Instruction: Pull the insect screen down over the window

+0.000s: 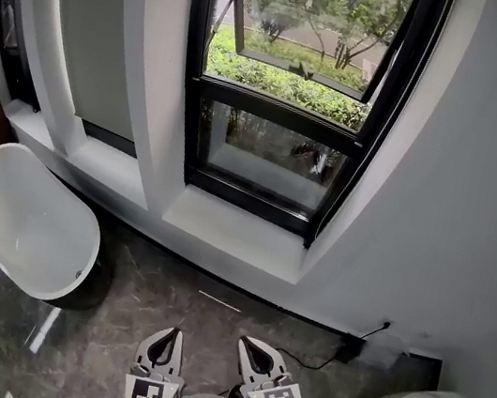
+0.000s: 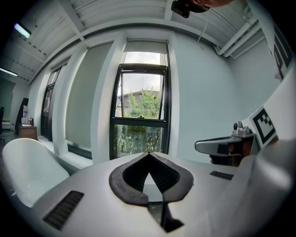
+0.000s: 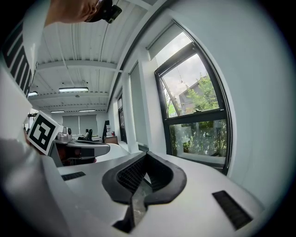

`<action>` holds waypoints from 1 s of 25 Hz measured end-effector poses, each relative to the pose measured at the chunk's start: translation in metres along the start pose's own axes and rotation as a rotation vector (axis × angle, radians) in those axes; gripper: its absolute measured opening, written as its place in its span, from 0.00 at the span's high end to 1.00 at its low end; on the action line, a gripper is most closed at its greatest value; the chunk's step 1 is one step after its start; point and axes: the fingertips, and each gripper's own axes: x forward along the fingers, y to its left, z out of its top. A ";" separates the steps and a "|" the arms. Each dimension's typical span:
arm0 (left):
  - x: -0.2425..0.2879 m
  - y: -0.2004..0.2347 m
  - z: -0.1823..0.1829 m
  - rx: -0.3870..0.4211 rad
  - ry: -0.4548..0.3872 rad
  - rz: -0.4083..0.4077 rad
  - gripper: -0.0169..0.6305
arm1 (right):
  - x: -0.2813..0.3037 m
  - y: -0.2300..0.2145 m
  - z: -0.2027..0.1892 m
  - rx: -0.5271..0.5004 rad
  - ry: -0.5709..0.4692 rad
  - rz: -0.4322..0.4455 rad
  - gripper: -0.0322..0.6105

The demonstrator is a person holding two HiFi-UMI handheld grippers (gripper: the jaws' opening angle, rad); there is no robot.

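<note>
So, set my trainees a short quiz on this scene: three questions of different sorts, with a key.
1. True or false: the left gripper and the right gripper both have shut, empty jaws.
2. In the head view, what stands to the left of the window? A) a white tub B) a ladder C) a desk chair
3. In one word: is the window covered by a screen yet?
Key: 1 true; 2 A; 3 no, it is uncovered.
</note>
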 end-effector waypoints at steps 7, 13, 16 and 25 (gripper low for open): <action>-0.007 0.009 -0.006 -0.003 -0.018 -0.003 0.95 | 0.009 0.013 -0.007 -0.014 0.041 0.024 0.95; -0.017 0.030 -0.017 -0.017 -0.009 -0.026 0.95 | 0.029 0.035 -0.014 -0.119 0.128 0.014 0.92; -0.029 0.050 -0.017 -0.003 -0.008 -0.026 0.95 | 0.039 0.052 -0.009 -0.152 0.126 0.008 0.89; -0.061 0.107 -0.016 0.008 -0.038 -0.041 0.89 | 0.062 0.099 0.011 -0.193 0.074 -0.022 0.89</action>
